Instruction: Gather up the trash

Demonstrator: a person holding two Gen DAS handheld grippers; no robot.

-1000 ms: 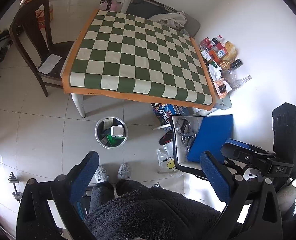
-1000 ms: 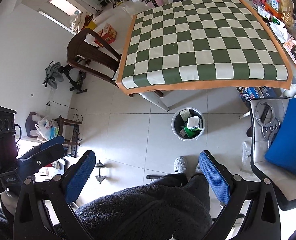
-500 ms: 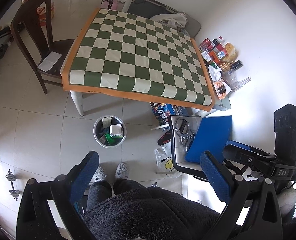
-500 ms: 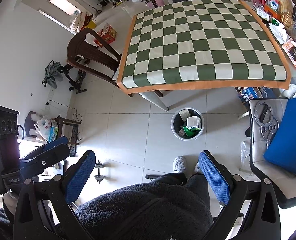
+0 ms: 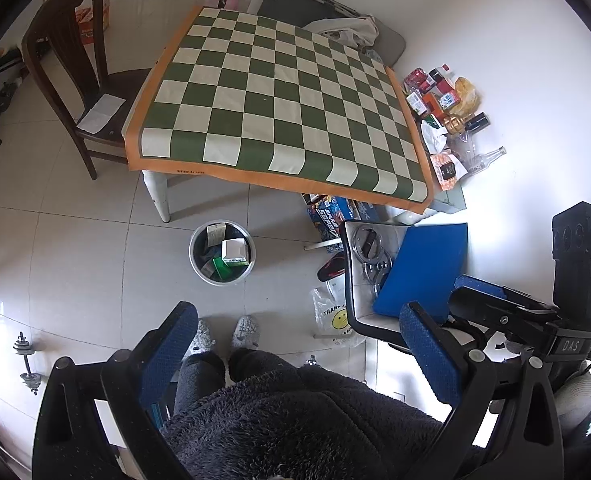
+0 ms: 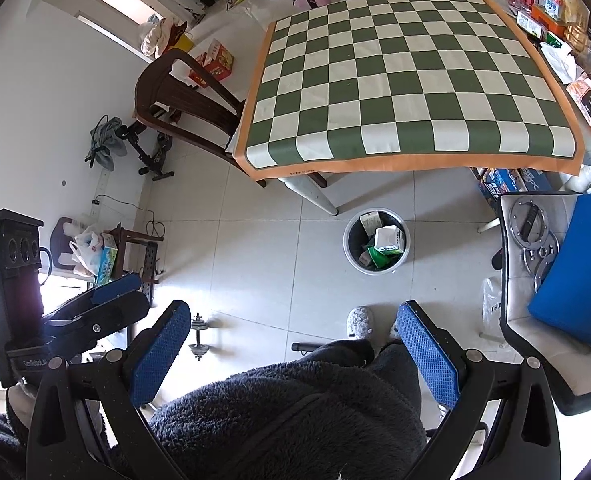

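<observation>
Looks like the collecting is basically done: trash (image 5: 231,256) sits in the bin (image 5: 194,257) on the floor by the bench (image 5: 279,92). Left tongs (image 5: 295,344) and right tongs (image 6: 293,342) gape wide, empty. Next, maybe scout for leftovers.

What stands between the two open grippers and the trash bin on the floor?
Nothing visible blocks it. The trash bin stands on bare floor tiles beside the table leg. The left gripper and right gripper are open, held high above the person's slippers.
</observation>
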